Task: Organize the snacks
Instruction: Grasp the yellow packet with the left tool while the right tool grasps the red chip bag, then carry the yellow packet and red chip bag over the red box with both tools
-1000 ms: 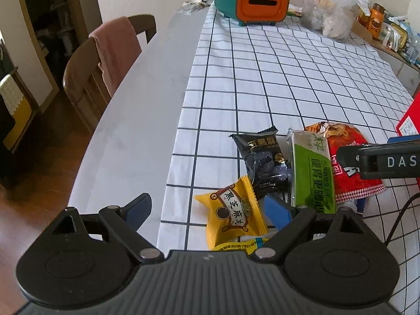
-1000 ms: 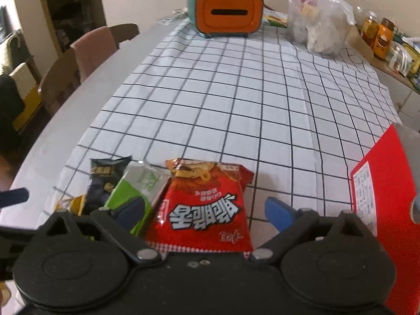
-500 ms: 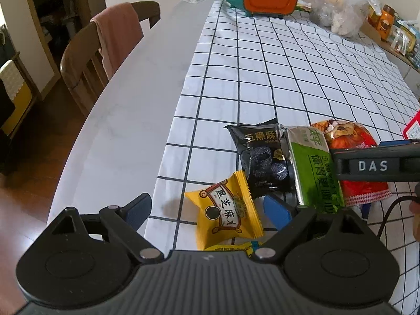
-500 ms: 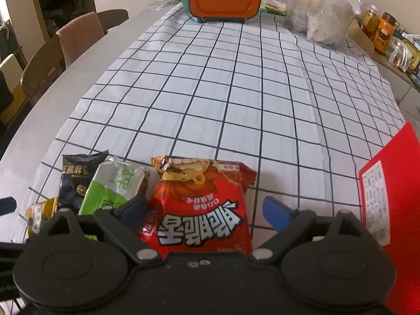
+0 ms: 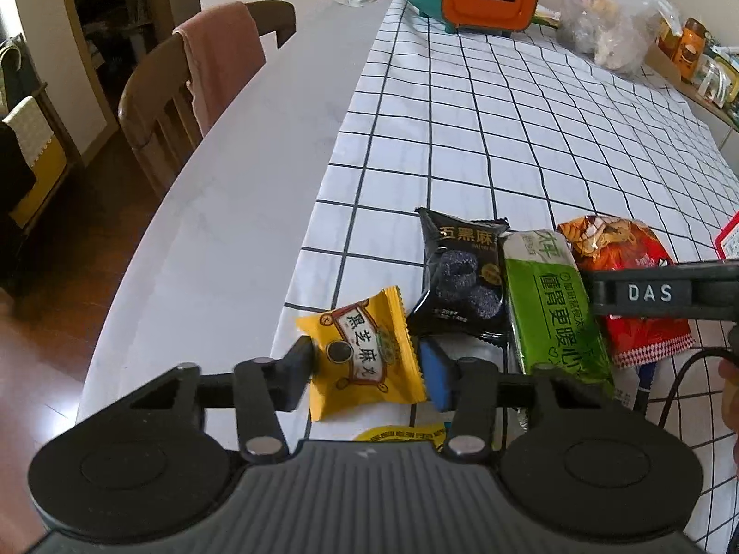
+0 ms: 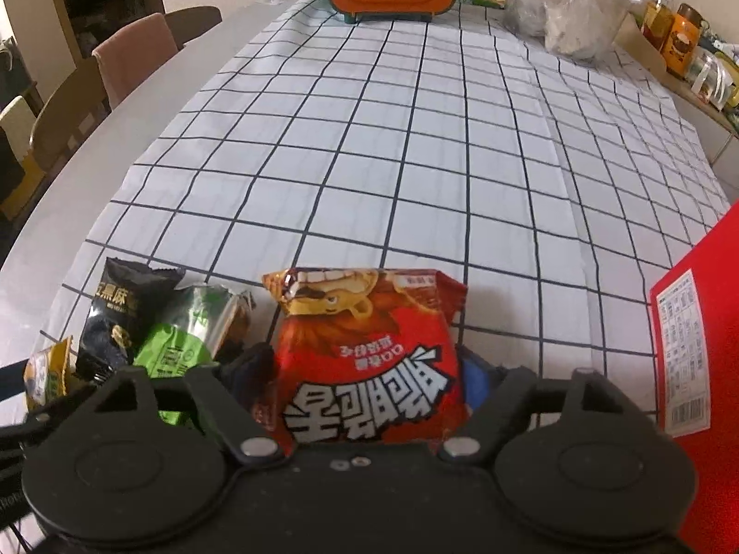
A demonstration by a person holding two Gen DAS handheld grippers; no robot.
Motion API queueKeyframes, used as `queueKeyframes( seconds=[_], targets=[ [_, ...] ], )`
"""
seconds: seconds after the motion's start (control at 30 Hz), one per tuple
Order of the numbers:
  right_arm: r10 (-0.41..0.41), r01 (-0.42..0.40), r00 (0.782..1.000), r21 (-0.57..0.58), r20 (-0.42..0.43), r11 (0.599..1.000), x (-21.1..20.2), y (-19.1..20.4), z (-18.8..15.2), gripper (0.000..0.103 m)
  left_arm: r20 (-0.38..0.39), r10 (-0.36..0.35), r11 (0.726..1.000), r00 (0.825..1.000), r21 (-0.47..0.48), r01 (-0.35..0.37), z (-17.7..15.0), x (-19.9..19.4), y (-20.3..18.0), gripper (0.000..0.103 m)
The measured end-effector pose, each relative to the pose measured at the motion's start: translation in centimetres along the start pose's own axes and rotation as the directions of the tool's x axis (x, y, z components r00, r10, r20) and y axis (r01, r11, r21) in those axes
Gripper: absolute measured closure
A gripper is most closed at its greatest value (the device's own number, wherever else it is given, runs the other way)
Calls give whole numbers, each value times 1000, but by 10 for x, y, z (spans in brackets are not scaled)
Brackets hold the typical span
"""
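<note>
Yellow sesame packet (image 5: 365, 360) is sitting pinched between the left gripper's (image 5: 369, 369) closed-in pads at 6 o'clock, black packet (image 5: 462, 277) and green packet (image 5: 549, 304) lying toward 2 o'clock on the checked tablecloth (image 5: 508, 138). From the right wrist, the right gripper (image 6: 369, 374) is clamping the red snack bag (image 6: 365, 355) at 6 o'clock; a red box (image 6: 693, 355) is standing at 3 o'clock.

Yellow packet (image 5: 365, 355), black packet (image 5: 462, 281), green packet (image 5: 552, 304) and red bag (image 6: 369, 355) lie on a white, black-gridded cloth (image 5: 508, 138).

Glossy foil red packet (image 6: 365, 364); creased cloth tablecloth (image 6: 415, 147); wood chair (image 5: 152, 106).
</note>
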State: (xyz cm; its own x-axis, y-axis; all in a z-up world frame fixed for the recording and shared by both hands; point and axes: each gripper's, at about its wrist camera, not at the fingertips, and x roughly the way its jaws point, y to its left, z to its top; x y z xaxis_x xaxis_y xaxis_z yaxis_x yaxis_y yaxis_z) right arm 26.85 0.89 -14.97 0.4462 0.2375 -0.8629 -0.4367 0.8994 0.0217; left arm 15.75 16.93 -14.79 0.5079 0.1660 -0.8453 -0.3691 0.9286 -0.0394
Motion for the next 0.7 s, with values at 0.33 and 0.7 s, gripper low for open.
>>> queueKeyframes(
  seconds=[0.33, 0.7],
  targets=[
    [17, -18, 999, 10, 42, 1000, -16, -9, -6, 30, 7, -7, 1000, 1000, -30, 7, 1, -3, 5, 64],
    [49, -53, 995, 49, 90, 997, -60, -28, -14, 30, 47, -14, 999, 999, -36, 16, 1, -28, 4, 64]
  ],
)
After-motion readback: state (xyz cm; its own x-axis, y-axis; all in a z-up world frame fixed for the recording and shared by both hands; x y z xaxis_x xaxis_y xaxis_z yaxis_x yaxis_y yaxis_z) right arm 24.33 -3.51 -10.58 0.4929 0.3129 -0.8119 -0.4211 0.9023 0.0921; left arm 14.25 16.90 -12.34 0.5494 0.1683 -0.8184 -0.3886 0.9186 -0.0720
